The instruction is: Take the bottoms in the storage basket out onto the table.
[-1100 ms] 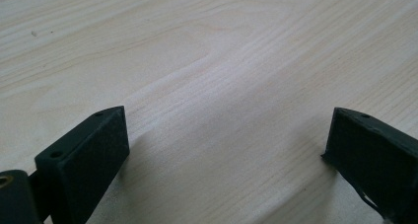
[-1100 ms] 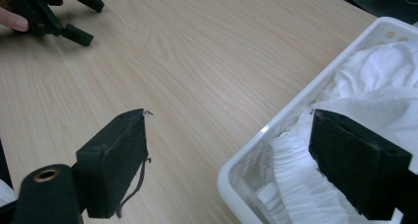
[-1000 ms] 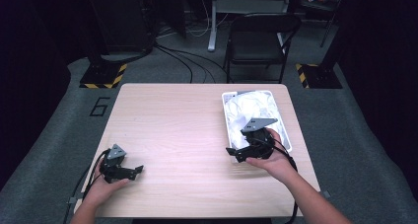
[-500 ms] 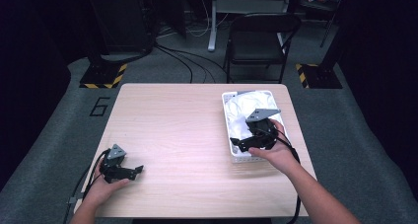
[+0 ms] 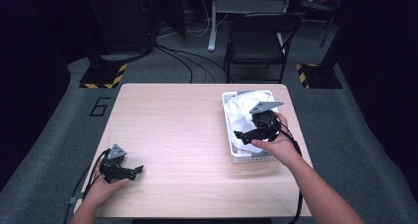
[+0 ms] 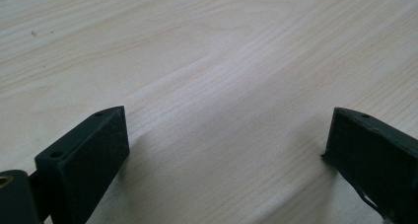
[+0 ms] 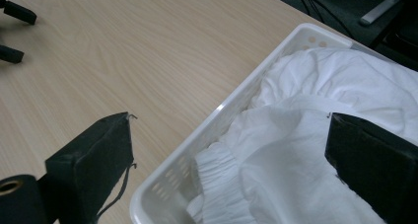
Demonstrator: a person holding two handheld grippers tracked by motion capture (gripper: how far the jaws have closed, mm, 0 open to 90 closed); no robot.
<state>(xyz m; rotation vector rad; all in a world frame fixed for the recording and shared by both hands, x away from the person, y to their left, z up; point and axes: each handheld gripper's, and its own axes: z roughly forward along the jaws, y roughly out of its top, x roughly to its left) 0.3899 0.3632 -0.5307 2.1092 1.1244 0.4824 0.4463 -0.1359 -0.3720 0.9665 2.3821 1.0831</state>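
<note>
- The worktop (image 5: 187,135) is a pale wood-grain slab; near its right edge a white perforated basket (image 7: 197,150) is seen.
- The white cloth (image 7: 315,150), crumpled with a gathered edge, is heaped inside the basket. It is judged soft, light and limp; a raised fold would best be pinched.
- The right hand-held gripper (image 5: 256,128) is held over the basket, jaws wide apart, empty.
- The left hand-held gripper (image 5: 129,171), far left of the basket, is equally spread, empty.
</note>
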